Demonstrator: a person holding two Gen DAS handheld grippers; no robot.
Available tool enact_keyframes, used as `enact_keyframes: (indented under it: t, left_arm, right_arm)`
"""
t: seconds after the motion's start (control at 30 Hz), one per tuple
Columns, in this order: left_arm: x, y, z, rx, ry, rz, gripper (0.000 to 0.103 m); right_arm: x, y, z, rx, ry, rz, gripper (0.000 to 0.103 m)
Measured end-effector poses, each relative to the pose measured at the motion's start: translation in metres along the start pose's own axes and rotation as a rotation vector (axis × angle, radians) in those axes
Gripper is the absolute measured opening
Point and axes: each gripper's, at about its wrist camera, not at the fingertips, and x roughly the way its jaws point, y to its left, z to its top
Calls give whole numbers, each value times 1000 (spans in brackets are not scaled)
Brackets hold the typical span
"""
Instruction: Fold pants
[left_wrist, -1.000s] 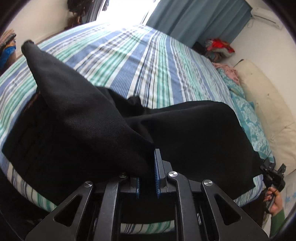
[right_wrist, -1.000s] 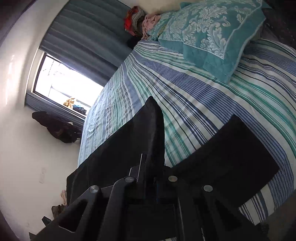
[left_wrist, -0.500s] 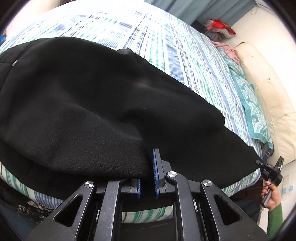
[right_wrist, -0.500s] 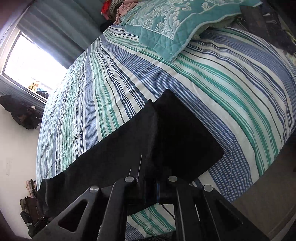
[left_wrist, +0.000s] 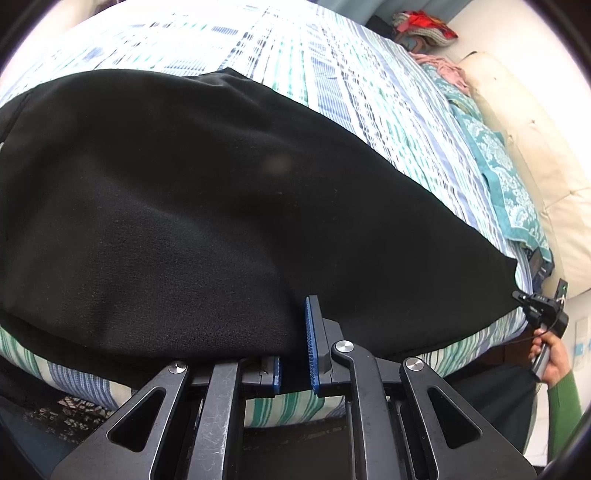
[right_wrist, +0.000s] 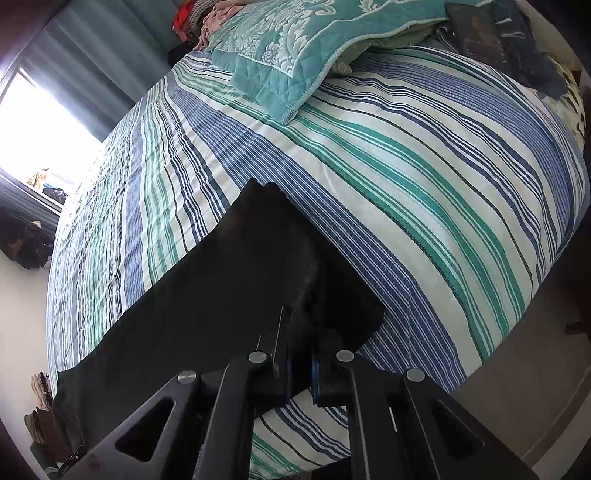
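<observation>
Black fabric fills most of the left wrist view: the pants (left_wrist: 207, 206) lie spread across the near side of a bed covered by a blue, green and white striped sheet (left_wrist: 332, 74), their lower edge running along the mattress edge. The left gripper (left_wrist: 295, 354) has its blue-padded fingers (left_wrist: 311, 343) drawn almost together on the near hem of the pants, with black cloth tucked down between them. Far to the right in that view, the right gripper (left_wrist: 543, 310) pinches the far corner of the same garment, held by a hand (left_wrist: 550, 358) in a green sleeve (left_wrist: 563, 410).

From the right wrist camera, the right gripper (right_wrist: 299, 369) is closed on a fold of the pants (right_wrist: 207, 302), and a ridge of cloth rises from its jaws toward the middle of the bed. The garment stretches away to the left along the bed's edge, flat on the striped sheet (right_wrist: 406, 184). A teal quilted pillow (right_wrist: 295, 48) rests at the head of the bed, well apart from the pants. Blue-grey curtains (right_wrist: 96, 55) hang beside a bright window (right_wrist: 40, 133). A cream padded headboard (left_wrist: 535, 158) stands at the right in the left wrist view.
</observation>
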Motion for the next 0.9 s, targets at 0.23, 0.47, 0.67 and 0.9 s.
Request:
enact_keyframes:
  t: [0.23, 0.47, 0.67, 0.9]
  left_arm:
    - [0, -16, -4, 44, 25, 36, 8]
    - [10, -29, -3, 40, 54, 59, 11]
    - [-7, -30, -9, 96, 115, 92, 43]
    - [-100, 26, 20, 16, -81, 63, 74]
  right_arm:
    - [0, -2, -1, 19, -9, -11, 8]
    - [1, -2, 0, 17, -7, -20, 8]
    - [-3, -3, 0, 33, -17, -17, 16]
    - [-59, 5, -12, 41, -132, 7, 96]
